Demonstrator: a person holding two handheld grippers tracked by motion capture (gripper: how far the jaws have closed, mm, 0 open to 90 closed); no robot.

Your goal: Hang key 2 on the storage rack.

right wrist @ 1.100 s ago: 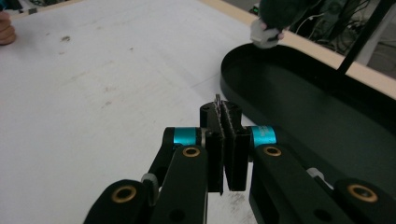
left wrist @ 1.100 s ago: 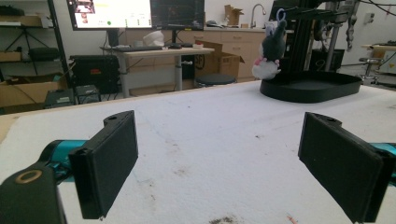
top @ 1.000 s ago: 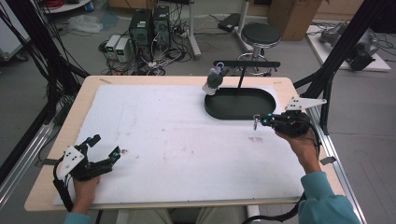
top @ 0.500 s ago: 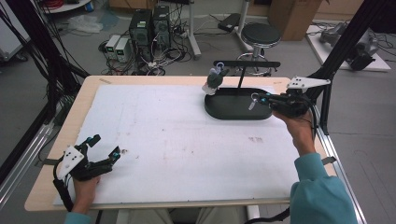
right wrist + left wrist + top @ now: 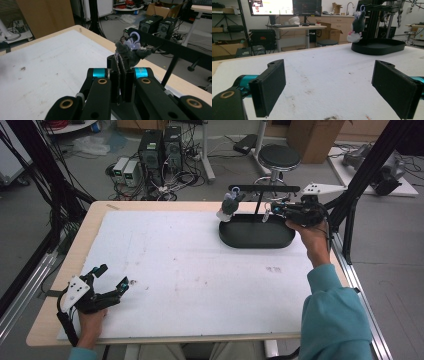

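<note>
At a workbench in a cluttered lab, a person's right gripper (image 5: 272, 211) hovers at the upper right of the high view, its jaws pressed together on a small pale trinket (image 5: 266, 215) (too small to name with confidence) that dangles just under the black crossbar (image 5: 265, 188) of a hanging stand. In the right gripper view the shut tips (image 5: 121, 58) point at a grey-and-white plush toy (image 5: 132, 53), which already hangs by a lavender loop from the bar's left end, above the stand's oval black tray (image 5: 255, 239). By these pictures the job looks about half done: one piece is on the rail, while the trinket has been lifted clear of the table but is not yet hooked on. Getting its loop over the bar, beside the plush toy, appears to be what remains. The left gripper (image 5: 111, 279) rests at the lower left of the high view, jaws spread wide with nothing between them; the left gripper view shows its two black pads apart over bare sheet, the plush toy (image 5: 357, 26) well off at the upper right. The work surface is a white foam sheet (image 5: 190, 270), lightly stained and scuffed, laid on a pale wooden table (image 5: 95, 220). Behind it stand computer towers (image 5: 161, 145) in a tangle of cables, a black stool (image 5: 279, 156) and a cardboard box (image 5: 315, 132); lit monitors (image 5: 270, 6) glow across the room.
</note>
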